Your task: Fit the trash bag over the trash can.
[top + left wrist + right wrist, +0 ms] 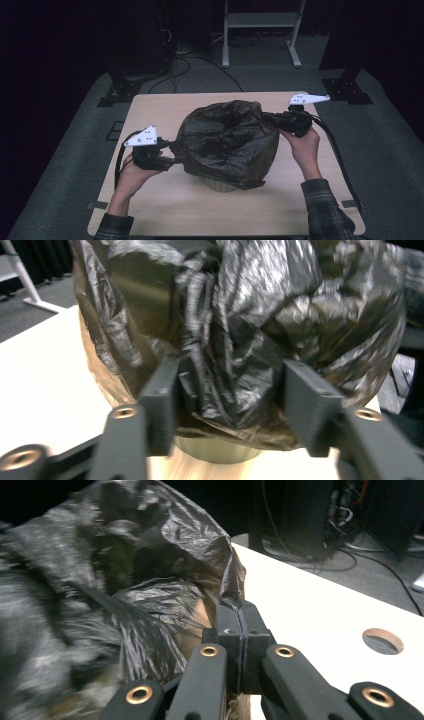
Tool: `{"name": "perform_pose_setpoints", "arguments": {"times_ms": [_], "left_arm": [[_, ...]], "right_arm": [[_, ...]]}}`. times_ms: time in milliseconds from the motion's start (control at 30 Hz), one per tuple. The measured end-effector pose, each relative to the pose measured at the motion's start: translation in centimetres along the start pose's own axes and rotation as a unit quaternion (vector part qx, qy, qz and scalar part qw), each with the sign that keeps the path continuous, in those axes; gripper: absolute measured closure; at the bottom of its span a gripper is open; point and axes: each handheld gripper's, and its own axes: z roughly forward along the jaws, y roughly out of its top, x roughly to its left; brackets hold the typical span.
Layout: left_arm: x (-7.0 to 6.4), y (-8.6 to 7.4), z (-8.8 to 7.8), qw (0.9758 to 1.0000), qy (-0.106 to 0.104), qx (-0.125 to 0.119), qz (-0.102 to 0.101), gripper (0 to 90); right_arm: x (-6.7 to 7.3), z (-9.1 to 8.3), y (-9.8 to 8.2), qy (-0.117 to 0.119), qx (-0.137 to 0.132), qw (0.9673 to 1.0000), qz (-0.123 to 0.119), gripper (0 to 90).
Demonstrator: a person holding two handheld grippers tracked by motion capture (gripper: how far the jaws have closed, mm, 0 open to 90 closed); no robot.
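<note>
Hands at the near counter (165, 210) edge: left gripper (176, 152), jaws spread wide, straddles a fold of the black bin bag (227, 140) lining a pale bin (222, 186) mid-counter; farther off, right gripper (266, 117), jaws pressed together, pinches the bag's rim; no legible writing

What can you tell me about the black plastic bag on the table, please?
The black plastic bag is thin, glossy and heavily crinkled. It is draped over a pale round bin, mouth open upward, its edge hanging partway down so the bin's base shows. It sits mid-table. The right tongs are shut on its rim; the left tongs stand open around a fold on its side.
</note>
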Motion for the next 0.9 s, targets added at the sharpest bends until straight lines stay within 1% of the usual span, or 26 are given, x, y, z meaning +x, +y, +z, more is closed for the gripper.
{"name": "perform_pose_setpoints", "arguments": {"times_ms": [67,100,133,167,200,233,300,367,433,467,500,567,600,633,667,700,733,767,800,833,900], "left_arm": [[-0.1,-0.3,0.4,0.9998,-0.018,0.007,0.004,60.6],[-0.1,-0.4,0.5,0.9996,-0.026,0.011,0.006,67.1],[-0.2,-0.5,0.6,0.9992,-0.035,0.016,0.010,73.7],[-0.2,-0.6,0.9,0.9986,-0.045,0.027,0.012,79.2],[-0.2,-0.7,1.1,0.9981,-0.049,0.035,0.013,82.9],[-0.2,-0.9,1.2,0.9979,-0.048,0.041,0.013,85.6],[0.0,-1.2,1.4,0.9976,-0.047,0.050,0.009,87.0],[0.1,-1.5,1.5,0.9970,-0.051,0.057,0.008,88.0],[0.2,-1.8,1.5,0.9969,-0.046,0.064,0.004,88.2],[0.3,-1.9,1.5,0.9969,-0.048,0.062,0.004,88.2],[0.3,-1.9,1.5,0.9971,-0.047,0.060,0.005,87.1],[0.2,-1.8,1.4,0.9973,-0.037,0.063,0.006,75.5],[0.1,-1.7,1.3,0.9977,-0.037,0.056,0.006,70.6],[0.1,-1.6,1.2,0.9978,-0.036,0.055,0.005,62.5],[0.0,-1.4,1.0,0.9981,-0.034,0.051,0.009,58.4],[-0.1,-1.3,0.9,0.9983,-0.032,0.047,0.010,52.7],[-0.1,-1.1,0.7,0.9987,-0.028,0.041,0.011,48.0],[-0.2,-1.0,0.5,0.9989,-0.028,0.036,0.010,41.2],[-0.2,-0.9,0.2,0.9991,-0.028,0.030,0.011,37.5],[-0.3,-0.8,0.1,0.9993,-0.027,0.026,0.011,32.8],[-0.4,-0.6,-0.3,0.9994,-0.024,0.021,0.016,23.9]], "right_arm": [[-0.5,0.7,0.0,-0.006,0.009,0.9999,0.007,89.7],[-0.7,1.1,-0.2,-0.014,0.016,0.9997,0.009,89.7],[-0.9,1.4,-0.3,-0.011,0.020,0.9997,0.013,89.7],[-1.0,1.7,-0.4,-0.010,0.026,0.9995,0.016,89.7],[-1.0,2.2,-0.6,-0.014,0.036,0.9991,0.018,89.7],[-1.1,2.5,-0.8,-0.013,0.044,0.9987,0.021,89.7],[-1.1,3.1,-1.2,-0.014,0.054,0.9981,0.024,89.7],[-1.2,3.5,-1.5,-0.011,0.061,0.9977,0.026,89.7],[-1.1,3.8,-1.9,-0.008,0.067,0.9974,0.027,89.7],[-1.1,3.9,-2.0,-0.006,0.070,0.9971,0.028,89.7],[-1.1,4.0,-2.1,-0.008,0.070,0.9972,0.028,88.4],[-1.0,3.8,-2.0,-0.017,0.067,0.9973,0.025,76.0],[-1.1,3.6,-1.9,-0.022,0.063,0.9975,0.025,71.0],[-1.1,3.1,-1.8,-0.022,0.052,0.9981,0.025,67.5],[-1.0,2.9,-1.8,-0.024,0.049,0.9982,0.025,64.5],[-1.0,2.3,-1.6,-0.031,0.040,0.9985,0.021,60.8],[-1.0,1.9,-1.4,-0.033,0.036,0.9986,0.020,60.7],[-1.0,1.3,-1.3,-0.033,0.027,0.9989,0.019,58.6],[-1.0,0.9,-1.1,-0.035,0.023,0.9990,0.016,56.5],[-0.9,0.2,-1.0,-0.038,0.015,0.9991,0.012,53.8],[-0.9,-0.8,-0.7,-0.036,0.004,0.9993,0.009,47.4]]}}
